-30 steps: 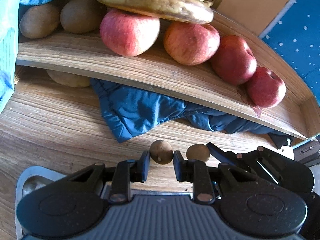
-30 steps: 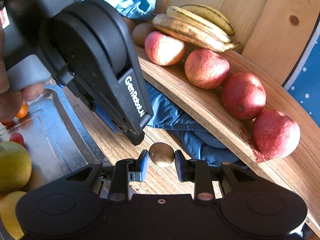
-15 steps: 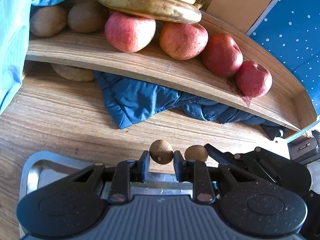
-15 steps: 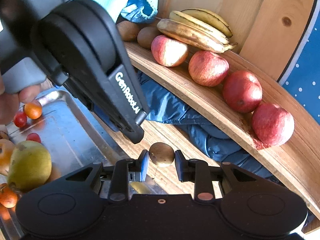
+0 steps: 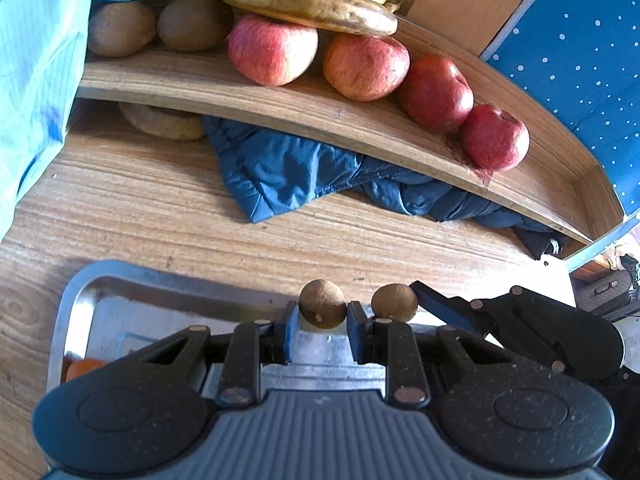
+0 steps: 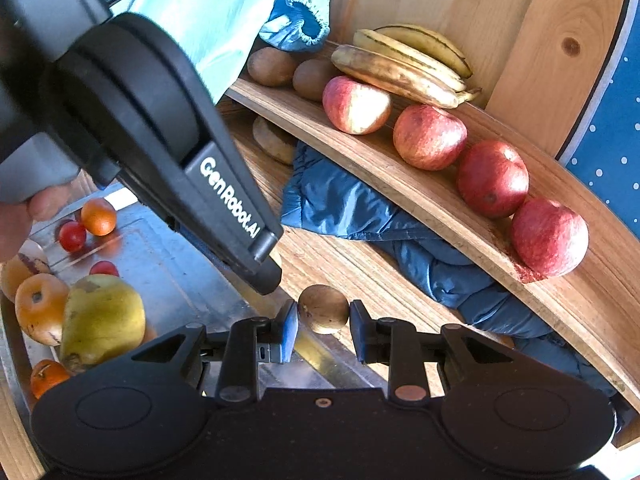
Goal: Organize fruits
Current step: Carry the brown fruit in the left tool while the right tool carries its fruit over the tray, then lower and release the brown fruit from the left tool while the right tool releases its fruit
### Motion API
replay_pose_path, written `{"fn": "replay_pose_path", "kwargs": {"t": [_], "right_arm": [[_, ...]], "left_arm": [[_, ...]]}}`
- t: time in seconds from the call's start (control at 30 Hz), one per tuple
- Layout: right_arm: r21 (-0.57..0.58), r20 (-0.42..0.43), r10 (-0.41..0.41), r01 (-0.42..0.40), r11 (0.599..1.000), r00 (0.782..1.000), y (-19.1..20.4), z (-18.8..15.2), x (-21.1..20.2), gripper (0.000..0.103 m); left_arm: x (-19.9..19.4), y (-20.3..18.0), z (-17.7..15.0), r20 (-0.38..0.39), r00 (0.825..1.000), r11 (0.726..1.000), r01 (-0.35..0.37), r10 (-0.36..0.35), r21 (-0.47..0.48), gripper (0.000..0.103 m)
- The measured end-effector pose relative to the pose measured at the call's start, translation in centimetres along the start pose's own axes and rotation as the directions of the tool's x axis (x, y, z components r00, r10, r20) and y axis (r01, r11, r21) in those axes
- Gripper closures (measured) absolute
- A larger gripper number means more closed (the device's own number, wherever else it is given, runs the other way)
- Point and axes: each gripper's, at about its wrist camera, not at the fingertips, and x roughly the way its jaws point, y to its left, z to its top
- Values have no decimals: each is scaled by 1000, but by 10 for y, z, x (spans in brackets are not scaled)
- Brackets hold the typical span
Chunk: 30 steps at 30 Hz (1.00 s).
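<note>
My left gripper is shut on a small round brown fruit, held just above the far rim of a metal tray. To its right, my right gripper grips a second small brown fruit. The right wrist view shows that gripper shut on its brown fruit over the tray's edge, with the left gripper's fingers just up and left of it. Beyond them a curved wooden shelf carries red apples, bananas and kiwis.
The tray holds a pear, orange fruits and cherry tomatoes. A dark blue cloth and a pale brown lump lie under the shelf. Light blue fabric hangs at the left. A hand holds the left gripper.
Both grippers have drawn back from the shelf with their brown fruits still gripped. The tray and the fruit in it have come further into both views.
</note>
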Motion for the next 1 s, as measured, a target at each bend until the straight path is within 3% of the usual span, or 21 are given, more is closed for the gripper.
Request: {"fn": "replay_pose_path", "kwargs": {"t": [1.0], "right_arm": [[72, -95, 20, -13, 997, 995, 6, -24, -20, 73]], "left_arm": [[10, 0, -20, -84, 996, 999, 20, -17, 34, 76]]}}
